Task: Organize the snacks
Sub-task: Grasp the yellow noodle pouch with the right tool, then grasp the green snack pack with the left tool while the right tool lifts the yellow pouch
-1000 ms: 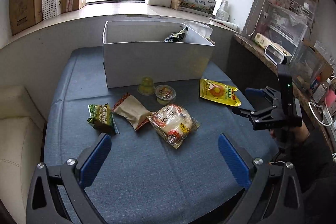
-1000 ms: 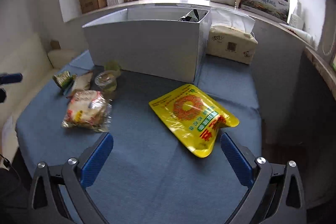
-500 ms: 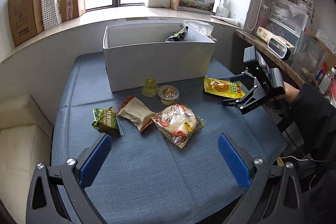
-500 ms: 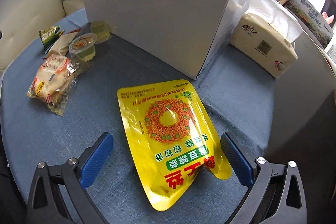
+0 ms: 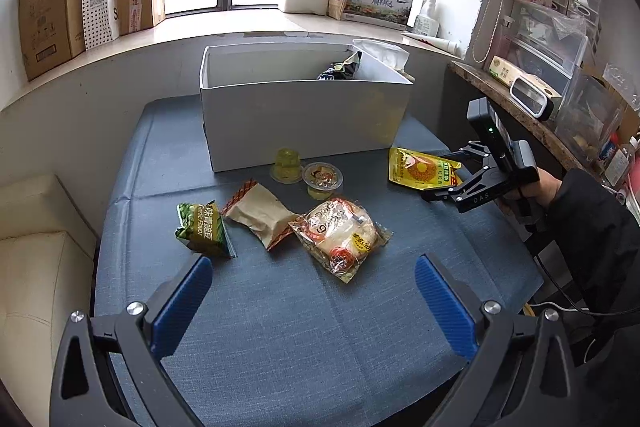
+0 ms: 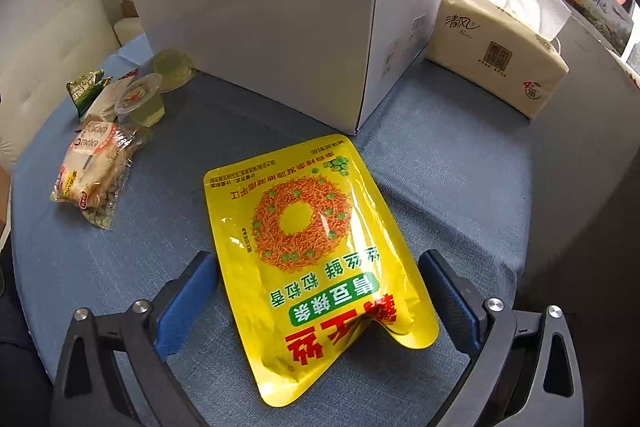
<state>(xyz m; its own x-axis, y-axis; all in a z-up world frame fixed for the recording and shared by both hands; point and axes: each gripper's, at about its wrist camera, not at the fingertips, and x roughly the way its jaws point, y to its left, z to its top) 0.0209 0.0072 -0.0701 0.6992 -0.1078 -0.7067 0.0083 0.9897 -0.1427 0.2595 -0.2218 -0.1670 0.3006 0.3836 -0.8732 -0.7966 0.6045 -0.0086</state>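
Right tool (image 6: pixel 316 301), fingers apart, straddles the yellow pouch (image 6: pixel 312 247), seemingly touching; left tool (image 5: pixel 312 307) gapes at six o'clock.

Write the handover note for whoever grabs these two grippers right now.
Right gripper: open, jaws straddling the near end of the yellow snack pouch, not closed on it.
Left gripper: open, holding nothing, above the near part of the table.
White box: one dark packet already inside.
Left on the table: the pouch, green garlic packet, tan packet, clear bread bag, two jelly cups.
Next, probably: close on the pouch and box it.
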